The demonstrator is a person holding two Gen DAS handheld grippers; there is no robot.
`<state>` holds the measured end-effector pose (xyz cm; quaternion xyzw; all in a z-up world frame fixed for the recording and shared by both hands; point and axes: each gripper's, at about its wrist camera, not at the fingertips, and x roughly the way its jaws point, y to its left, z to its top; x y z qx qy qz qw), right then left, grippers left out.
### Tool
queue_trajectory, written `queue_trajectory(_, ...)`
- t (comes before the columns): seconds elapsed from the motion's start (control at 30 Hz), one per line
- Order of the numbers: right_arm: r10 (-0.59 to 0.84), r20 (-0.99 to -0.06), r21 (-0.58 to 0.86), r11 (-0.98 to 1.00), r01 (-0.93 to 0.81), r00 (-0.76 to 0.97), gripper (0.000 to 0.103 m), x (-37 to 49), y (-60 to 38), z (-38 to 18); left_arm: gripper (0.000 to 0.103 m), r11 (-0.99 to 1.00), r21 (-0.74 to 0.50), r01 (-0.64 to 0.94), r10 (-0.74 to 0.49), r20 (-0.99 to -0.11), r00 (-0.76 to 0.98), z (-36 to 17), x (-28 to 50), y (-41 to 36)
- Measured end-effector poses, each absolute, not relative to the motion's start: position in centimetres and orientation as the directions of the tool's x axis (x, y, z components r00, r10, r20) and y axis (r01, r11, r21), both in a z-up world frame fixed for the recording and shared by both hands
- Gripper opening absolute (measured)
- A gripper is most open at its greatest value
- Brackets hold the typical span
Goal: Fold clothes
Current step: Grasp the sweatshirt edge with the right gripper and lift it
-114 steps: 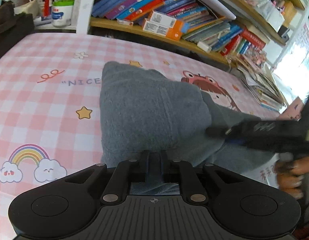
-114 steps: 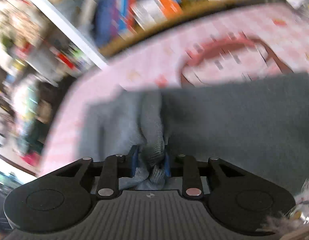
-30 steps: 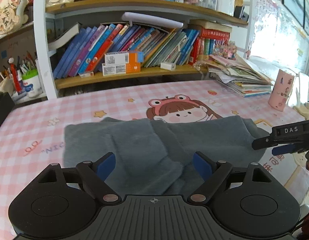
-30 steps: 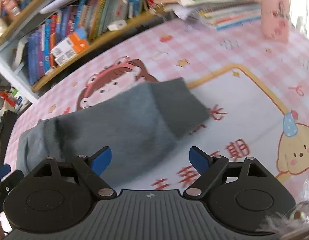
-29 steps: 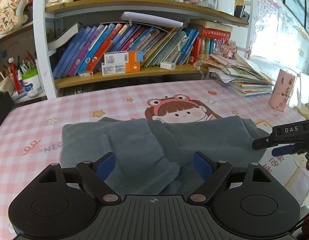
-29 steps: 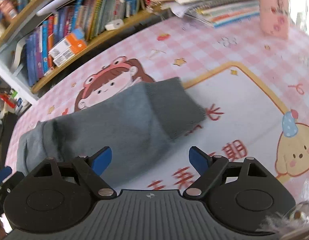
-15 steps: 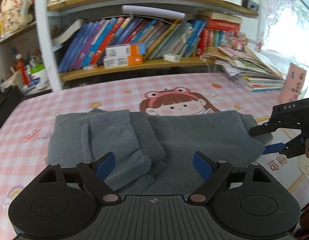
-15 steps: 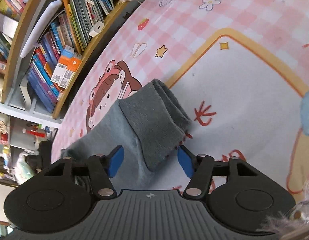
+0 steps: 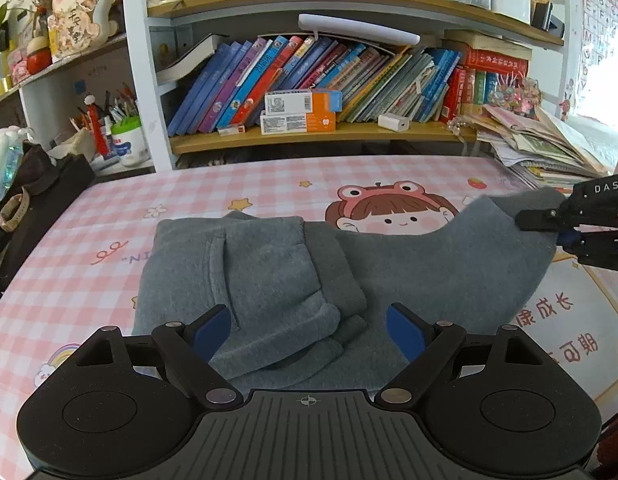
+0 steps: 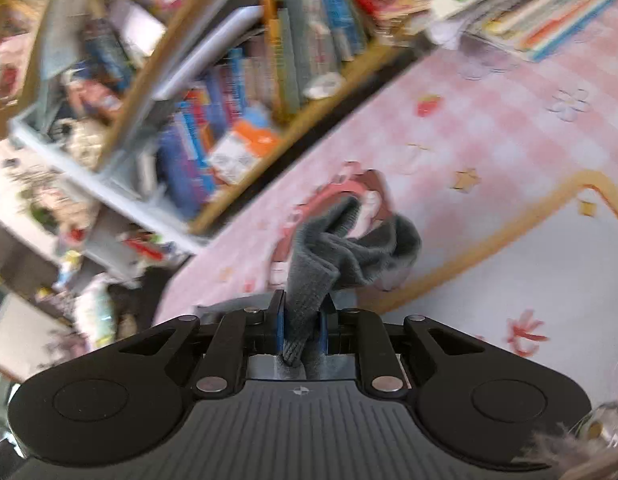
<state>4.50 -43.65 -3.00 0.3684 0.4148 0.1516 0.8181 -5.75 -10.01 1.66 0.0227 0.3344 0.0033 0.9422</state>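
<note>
Grey fleece garment (image 9: 293, 276) lies across the centre of the left wrist frame on a pink checked cartoon-print table cover (image 9: 89, 240); its left portion sits flat in stacked layers, with a ribbed cuff lying over the pile at lower centre; its right end is raised off the cover toward the right edge of the frame. Right gripper (image 10: 302, 322), seen in its own view at lower centre, has both jaws pressed tight on a bunched ribbed edge of that garment, which explains the lifted end; the hold appears meant to carry this end over the flat portion, though that is a judgement. Left gripper (image 9: 308, 330) hovers at the bottom of its frame with jaws spread wide and nothing between them, above the garment's near edge; the wooden bookshelf (image 9: 309, 136) fills the upper frame.
</note>
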Motion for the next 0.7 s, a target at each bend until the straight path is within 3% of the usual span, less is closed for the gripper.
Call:
queue_trajectory(0.1,0.554,-0.57,0.726,0.686,0.056,0.607,0.015,4.9,-43.8,-3.2,0.087,0.999,0.048,0.0,0.03,-0.632,0.774,1.7,-5.8,-9.9)
queue_trajectory(0.17,0.541,-0.602,0.727,0.676,0.122,0.587,0.021,5.3,-44.3,-4.2,0.087,0.999,0.049,-0.006,0.036,-0.634,0.773,1.7,-5.8,-9.8)
queue_trajectory(0.23,0.536,-0.621,0.724,0.672,0.157,0.572,0.034,5.6,-44.4,-4.8,0.087,0.999,0.051,-0.013,0.042,-0.635,0.771,1.7,-5.8,-9.8)
queue_trajectory(0.33,0.537,-0.639,0.718,0.672,0.178,0.55,0.037,5.9,-43.9,-5.5,0.087,0.998,0.057,-0.021,0.052,-0.633,0.772,1.8,-5.8,-9.7)
queue_trajectory(0.47,0.535,-0.64,0.714,0.68,0.168,0.551,0.037,6.4,-43.5,-5.6,0.087,0.998,0.061,-0.035,0.066,-0.634,0.771,1.8,-6.0,-9.5)
queue_trajectory(0.53,0.534,-0.64,0.711,0.684,0.163,0.553,0.026,6.5,-43.5,-5.7,0.087,0.997,0.057,-0.043,0.07,-0.633,0.771,1.9,-6.1,-9.4)
queue_trajectory(0.7,0.532,-0.635,0.711,0.686,0.156,0.56,0.019,6.5,-44.0,-5.7,0.087,0.998,0.039,-0.045,0.06,-0.627,0.777,1.9,-5.9,-9.6)
